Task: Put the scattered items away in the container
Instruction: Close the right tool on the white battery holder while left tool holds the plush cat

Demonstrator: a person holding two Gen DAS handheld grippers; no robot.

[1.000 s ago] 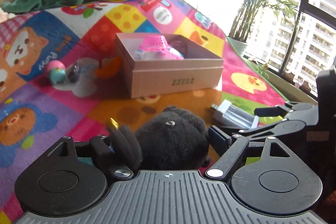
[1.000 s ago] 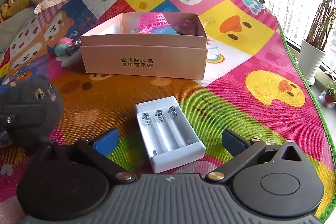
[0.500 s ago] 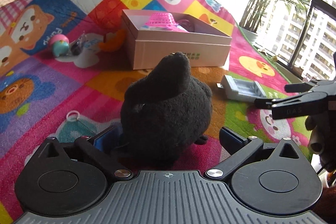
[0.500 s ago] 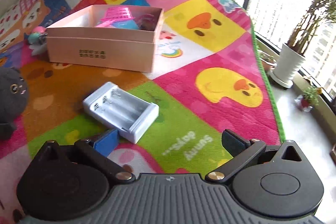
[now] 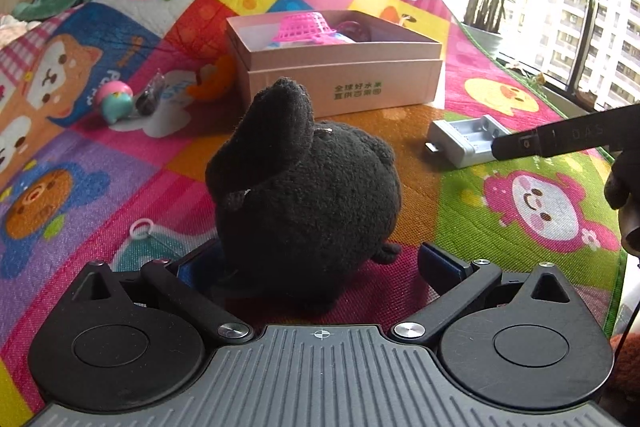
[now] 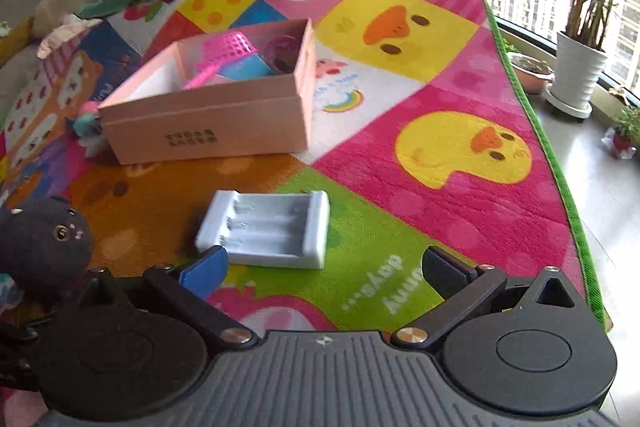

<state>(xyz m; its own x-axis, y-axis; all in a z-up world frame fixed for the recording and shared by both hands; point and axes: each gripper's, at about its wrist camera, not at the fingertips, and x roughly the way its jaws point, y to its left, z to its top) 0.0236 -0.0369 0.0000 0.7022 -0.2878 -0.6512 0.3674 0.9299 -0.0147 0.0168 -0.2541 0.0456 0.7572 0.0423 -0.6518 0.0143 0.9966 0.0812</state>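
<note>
A black plush toy [image 5: 304, 195] stands upright on the colourful play mat between the fingers of my left gripper [image 5: 318, 265]. That gripper is open wide; the plush leans near the left finger and a gap shows on the right. The pink cardboard box [image 5: 344, 87] sits beyond it with a pink basket [image 5: 304, 27] inside. My right gripper [image 6: 324, 267] is open over the mat. A white battery holder [image 6: 264, 233] lies just ahead of its blue left fingertip [image 6: 204, 267]. The box [image 6: 208, 131] and the plush [image 6: 40, 247] also show in the right wrist view.
Left of the box lie a pink-and-teal ball toy [image 5: 116, 99], a dark small item [image 5: 146, 101] and an orange piece [image 5: 212, 83]. A white ring [image 5: 142, 229] lies on the mat near my left gripper. Potted plants [image 6: 576, 75] stand on the floor beyond the mat's green edge [image 6: 560, 179].
My left gripper's jaws spread wider and the plush went from slumped low between them to standing upright on the mat. The right gripper swung, so the battery holder now lies crosswise by its left finger.
</note>
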